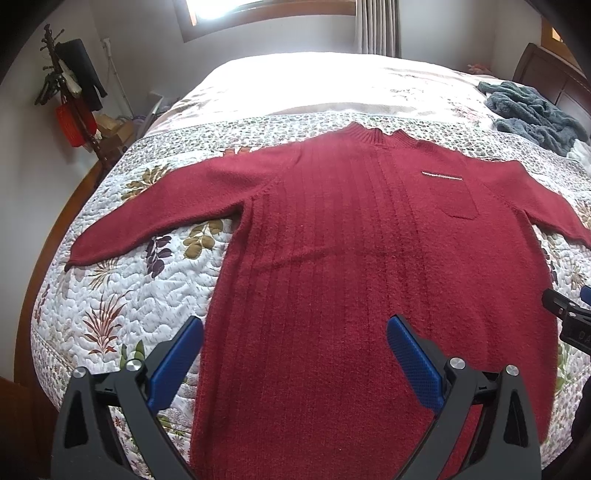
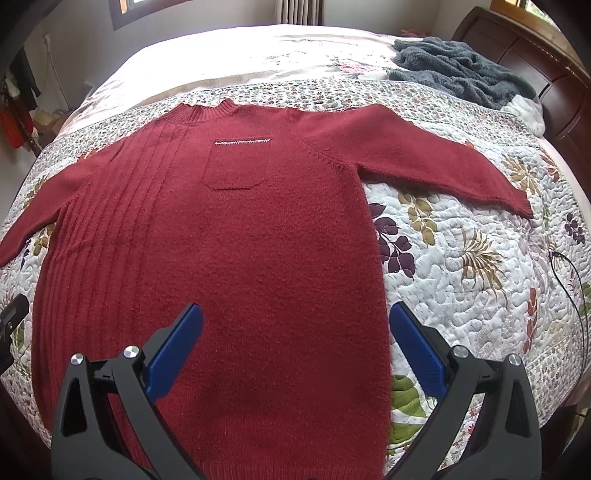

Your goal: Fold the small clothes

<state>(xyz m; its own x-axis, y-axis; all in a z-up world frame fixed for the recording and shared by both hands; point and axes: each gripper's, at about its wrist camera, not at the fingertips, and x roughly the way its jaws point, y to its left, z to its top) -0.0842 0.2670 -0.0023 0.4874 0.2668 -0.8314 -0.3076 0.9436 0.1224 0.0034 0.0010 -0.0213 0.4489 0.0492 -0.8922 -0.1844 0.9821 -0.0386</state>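
— Item one, left gripper (image 1: 295,332)?
— Spread wide, blue pads (image 1: 177,365) well apart, nothing between them; poised above the hem end of the red sweater (image 1: 351,258), near its left edge. Contact with the knit: cannot tell.

— Right gripper (image 2: 295,325)?
— Likewise gaping, empty; one finger over the sweater (image 2: 240,258), the other over the quilt (image 2: 461,295) just past the sweater's right edge. Also glimpsed at the right border of the left wrist view (image 1: 569,314).

— Surface and room?
— Bed with white floral quilt (image 1: 122,288), band of small-flower print across the middle. Grey fluffy garment (image 2: 461,77) heaped near the dark wooden headboard (image 2: 535,62). Coat stand (image 1: 70,92) with dark clothing in the far left corner; window (image 1: 266,14) with curtain (image 1: 376,26) beyond the bed. Thin black cable (image 2: 576,295) at the quilt's right side.

— Sweater itself?
— Laid flat, front up, in the middle of the bed, collar away from the cameras, both sleeves stretched outward. Ribbed centre panel, chest pocket (image 2: 236,162) with pale trim along its top. Unfolded.
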